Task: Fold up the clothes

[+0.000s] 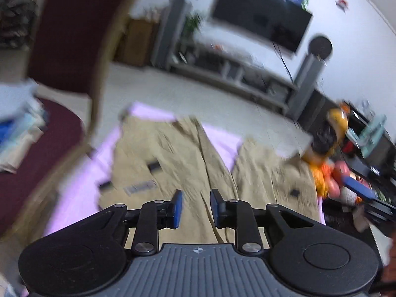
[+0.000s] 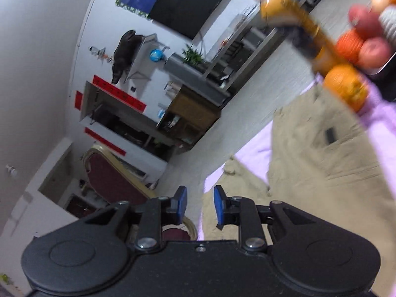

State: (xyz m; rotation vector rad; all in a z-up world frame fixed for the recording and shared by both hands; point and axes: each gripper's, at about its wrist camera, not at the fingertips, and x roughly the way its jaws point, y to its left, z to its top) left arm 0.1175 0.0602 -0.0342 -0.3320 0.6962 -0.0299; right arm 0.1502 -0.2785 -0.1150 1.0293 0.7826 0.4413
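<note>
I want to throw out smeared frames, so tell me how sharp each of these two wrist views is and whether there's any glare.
Left wrist view: heavy motion blur on the khaki trousers and chair, left gripper sharp; a bright glare spot on the wall screen. Right wrist view: far wall fairly crisp, fruit and trousers streaked, right gripper sharp; fisheye bending throughout.
</note>
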